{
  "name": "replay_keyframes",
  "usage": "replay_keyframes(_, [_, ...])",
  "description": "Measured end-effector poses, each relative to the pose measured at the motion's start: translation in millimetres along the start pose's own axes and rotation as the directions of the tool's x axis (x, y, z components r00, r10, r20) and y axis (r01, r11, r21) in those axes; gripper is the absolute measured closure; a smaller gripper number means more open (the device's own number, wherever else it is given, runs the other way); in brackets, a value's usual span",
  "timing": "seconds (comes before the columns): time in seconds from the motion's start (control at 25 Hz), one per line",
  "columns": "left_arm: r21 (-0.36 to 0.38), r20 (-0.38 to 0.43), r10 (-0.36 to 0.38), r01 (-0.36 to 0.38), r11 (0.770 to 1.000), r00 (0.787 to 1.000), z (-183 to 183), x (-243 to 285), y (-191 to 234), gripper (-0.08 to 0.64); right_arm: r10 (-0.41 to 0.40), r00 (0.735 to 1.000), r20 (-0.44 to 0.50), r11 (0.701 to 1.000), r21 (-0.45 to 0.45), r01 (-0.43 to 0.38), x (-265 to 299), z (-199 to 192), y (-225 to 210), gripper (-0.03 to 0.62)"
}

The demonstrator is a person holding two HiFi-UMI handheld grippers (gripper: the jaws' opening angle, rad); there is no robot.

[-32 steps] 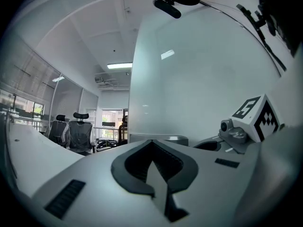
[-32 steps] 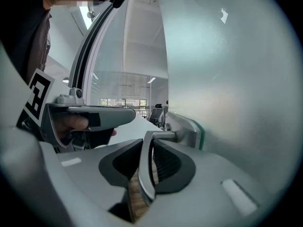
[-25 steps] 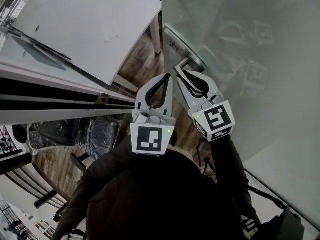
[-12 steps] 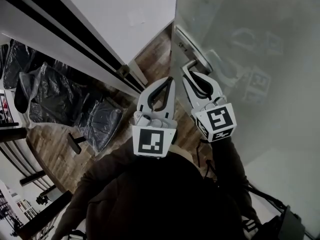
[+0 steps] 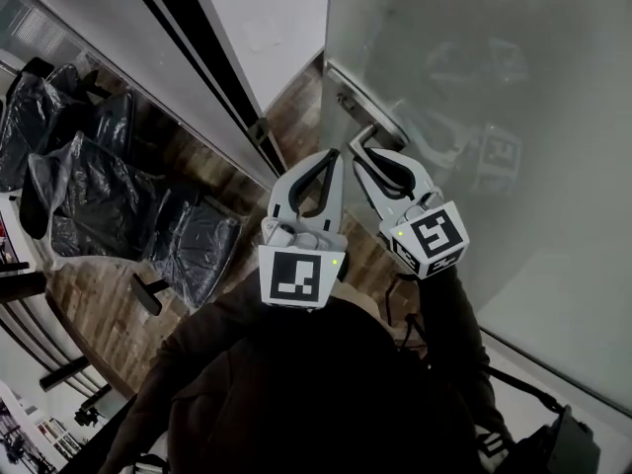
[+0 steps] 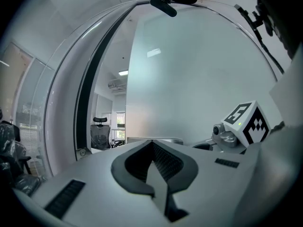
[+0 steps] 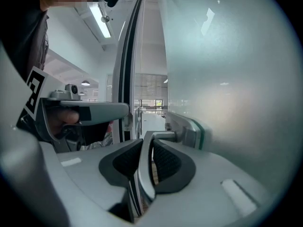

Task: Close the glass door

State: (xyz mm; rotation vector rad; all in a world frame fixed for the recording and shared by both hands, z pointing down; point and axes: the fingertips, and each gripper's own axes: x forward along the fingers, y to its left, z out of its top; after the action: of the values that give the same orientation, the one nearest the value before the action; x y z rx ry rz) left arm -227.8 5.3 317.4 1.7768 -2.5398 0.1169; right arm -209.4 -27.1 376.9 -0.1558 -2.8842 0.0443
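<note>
Nearest the camera, dark sleeves (image 5: 296, 383) lead to two marker cubes bearing black-and-white square patterns and no legible writing. Left tool (image 5: 334, 158): jaws pressed together on nothing, hanging free just beside the right one. Right tool (image 5: 361, 152): jaws pinched on the metal door handle (image 7: 161, 136), whose lever runs between the ribbed pads (image 7: 165, 162) from its mounting plate (image 7: 189, 129). The frosted glass door (image 5: 494, 117) stands at right; its far side cannot be made out. Beyond are the dark door frame (image 5: 202, 52), the wooden floor (image 5: 109, 304) and plastic-wrapped chairs (image 5: 99, 186), partly cut off.
</note>
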Motion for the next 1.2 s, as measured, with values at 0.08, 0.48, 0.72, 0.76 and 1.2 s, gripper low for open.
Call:
replay_keyframes(0.08, [0.005,0.001,-0.020,0.020,1.000,1.000,1,-6,1,0.564,0.013,1.000,0.003,1.000,-0.001,-0.013,-1,1,7,0.523])
replay_keyframes(0.48, [-0.014,-0.005,-0.036,0.036,0.999,0.999,0,-32,7,0.563,0.060,0.998,0.005,0.998,-0.014,-0.060,-7,3,35,0.523])
replay_keyframes(0.72, [0.006,0.005,-0.007,0.007,1.000,1.000,10,-45,10,0.563,0.086,0.996,0.000,0.996,-0.026,-0.086,-3,5,56,0.523])
replay_keyframes(0.76, [0.013,0.007,0.002,-0.003,1.000,1.000,11,-48,9,0.563,0.088,0.996,0.000,0.996,-0.031,-0.088,-3,4,59,0.523])
replay_keyframes(1.2, [0.029,-0.027,0.104,-0.103,0.994,0.994,8,-72,9,0.563,0.131,0.991,-0.005,0.991,-0.030,-0.131,-3,0,81,0.523])
